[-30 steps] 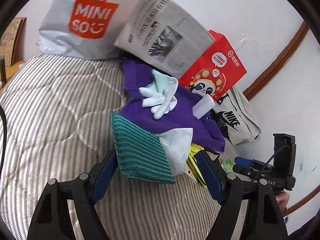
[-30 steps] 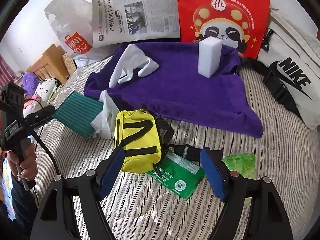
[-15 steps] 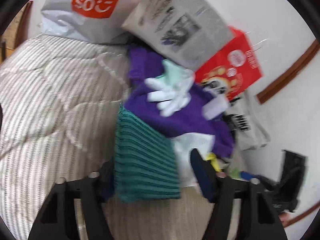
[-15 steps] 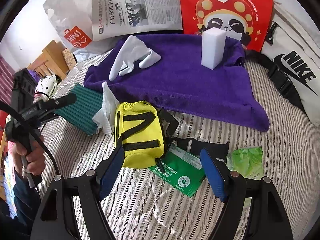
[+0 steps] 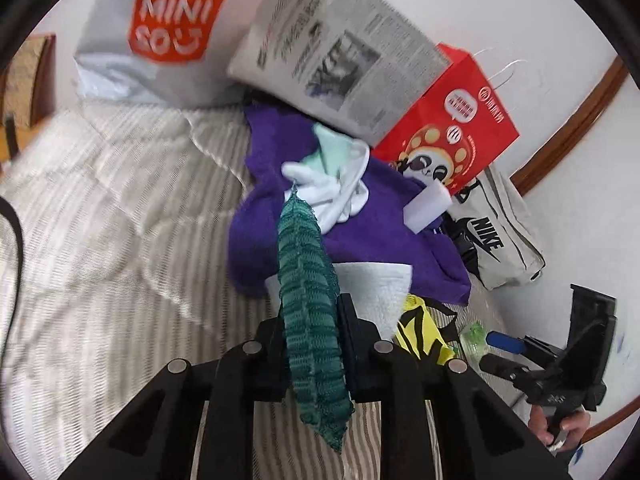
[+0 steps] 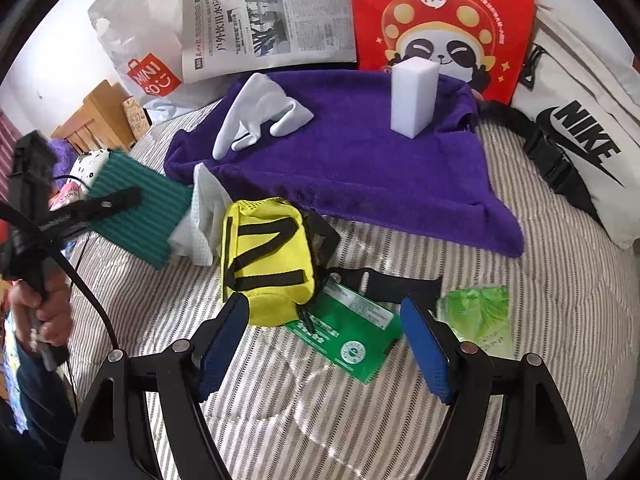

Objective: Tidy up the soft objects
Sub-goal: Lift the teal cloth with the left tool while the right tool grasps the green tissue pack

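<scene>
My left gripper (image 5: 312,320) is shut on a green ribbed cloth (image 5: 308,304), held on edge above the striped bed; the cloth also shows in the right wrist view (image 6: 140,208). A purple towel (image 6: 360,160) lies at the back with white gloves (image 6: 256,116) and a white sponge block (image 6: 414,96) on it. A white paper towel (image 6: 204,216) lies beside a yellow pouch (image 6: 268,256). My right gripper (image 6: 324,340) is open and empty, its fingertips just short of the pouch and a green packet (image 6: 348,344).
A Miniso bag (image 5: 160,36), a newspaper (image 5: 340,56), a red panda bag (image 6: 440,20) and a white Nike bag (image 6: 580,144) stand along the wall. A light green wrapper (image 6: 480,316) lies at the right. The striped bed (image 5: 100,220) stretches left.
My left gripper has closed on the green cloth and lifted it on edge. My right gripper has edged forward toward the yellow pouch, still open.
</scene>
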`<state>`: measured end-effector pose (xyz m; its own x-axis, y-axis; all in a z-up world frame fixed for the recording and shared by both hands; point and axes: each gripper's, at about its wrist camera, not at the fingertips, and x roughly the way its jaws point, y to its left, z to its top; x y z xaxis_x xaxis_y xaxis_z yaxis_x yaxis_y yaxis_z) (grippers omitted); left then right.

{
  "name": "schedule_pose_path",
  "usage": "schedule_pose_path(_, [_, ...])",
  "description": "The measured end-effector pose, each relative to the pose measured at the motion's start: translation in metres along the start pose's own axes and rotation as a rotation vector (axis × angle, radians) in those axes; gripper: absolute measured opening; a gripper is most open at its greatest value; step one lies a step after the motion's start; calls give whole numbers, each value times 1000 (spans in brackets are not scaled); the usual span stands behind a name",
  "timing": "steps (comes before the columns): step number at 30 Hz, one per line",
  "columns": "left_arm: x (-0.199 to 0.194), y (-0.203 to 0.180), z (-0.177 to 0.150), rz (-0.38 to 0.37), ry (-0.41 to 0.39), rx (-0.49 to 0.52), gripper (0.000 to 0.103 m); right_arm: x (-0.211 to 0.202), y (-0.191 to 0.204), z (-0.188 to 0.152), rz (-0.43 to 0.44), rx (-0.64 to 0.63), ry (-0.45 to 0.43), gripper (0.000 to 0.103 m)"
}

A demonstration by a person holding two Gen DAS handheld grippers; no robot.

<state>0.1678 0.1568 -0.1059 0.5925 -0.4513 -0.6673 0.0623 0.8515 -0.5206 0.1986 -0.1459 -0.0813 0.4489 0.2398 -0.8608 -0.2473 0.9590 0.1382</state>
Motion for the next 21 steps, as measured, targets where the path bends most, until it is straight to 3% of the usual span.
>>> schedule_pose_path(5, [-28,-6,-2,67,-11,49,18,-2,-9,-4,-22,14,-13,78])
schedule_pose_path(10, [-11,-13,-11,190,46,119,18,4,-23,-8,-62,47,5,78])
schedule_pose_path(14, [7,-22,-16,192,76,162,20,3,-31,-9,-71,69,7,78])
schedule_pose_path(17, [25,-25,-20,244,113,187,20,1,-33,-10,-72,67,4,78])
schedule_pose_path(21, [18,-23,-23,217,83,195,18,1,-34,-12,-81,62,12,78])
